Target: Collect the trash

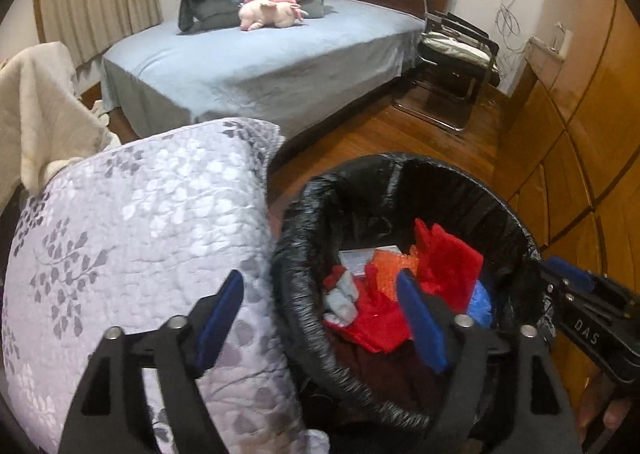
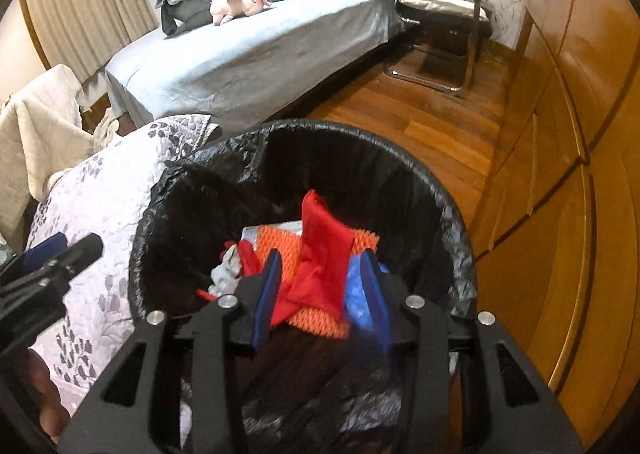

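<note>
Trash (image 2: 320, 254), a heap of red, orange and blue scraps, lies inside the black-lined bin (image 2: 440, 189) on the wooden floor (image 2: 432, 125), just beside a floral quilt (image 1: 140, 221). The left hand-held gripper (image 1: 320, 318) hangs over the bin's near rim, jaws wide with nothing gripped. The right hand-held gripper (image 2: 322, 298) hangs above the heap, jaws partly apart, a red scrap (image 2: 324, 250) loose between them.
</note>
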`<state>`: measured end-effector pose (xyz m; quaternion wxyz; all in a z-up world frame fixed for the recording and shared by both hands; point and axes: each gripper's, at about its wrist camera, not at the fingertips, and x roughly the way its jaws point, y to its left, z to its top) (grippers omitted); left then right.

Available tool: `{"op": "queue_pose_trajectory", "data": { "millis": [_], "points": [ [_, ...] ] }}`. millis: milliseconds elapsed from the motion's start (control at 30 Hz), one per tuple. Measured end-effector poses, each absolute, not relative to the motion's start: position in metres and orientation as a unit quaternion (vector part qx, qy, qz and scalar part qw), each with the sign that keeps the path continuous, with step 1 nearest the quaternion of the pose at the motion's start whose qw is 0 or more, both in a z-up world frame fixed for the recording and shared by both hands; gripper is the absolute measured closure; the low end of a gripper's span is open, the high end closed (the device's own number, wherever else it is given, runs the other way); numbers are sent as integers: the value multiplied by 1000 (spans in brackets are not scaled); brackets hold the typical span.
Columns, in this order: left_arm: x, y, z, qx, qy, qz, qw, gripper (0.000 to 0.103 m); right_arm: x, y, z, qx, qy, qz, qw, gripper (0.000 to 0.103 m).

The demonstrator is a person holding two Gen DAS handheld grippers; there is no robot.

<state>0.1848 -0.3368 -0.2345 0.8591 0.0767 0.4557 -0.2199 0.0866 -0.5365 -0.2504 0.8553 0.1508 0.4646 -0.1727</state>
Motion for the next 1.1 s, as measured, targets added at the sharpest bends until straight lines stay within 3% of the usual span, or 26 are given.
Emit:
{"op": "queue_pose_trajectory", "data": {
  "millis": [167,433,633,1100],
  "points": [
    [180,-313,-217,71,446,-219,865,7,78,-512,-243,153,461,-177,856,34],
    [152,-258,-176,69,402,-207,889,6,53,-463,-205,151,417,-191,875,12],
    [131,-211,-140,54,368,-184,910,6,35,-419,-163,132,378,-217,890,5],
    [76,-82,-70,44,307,-75,948,6,11,-303,-89,16,321,-251,913,5]
  ]
}}
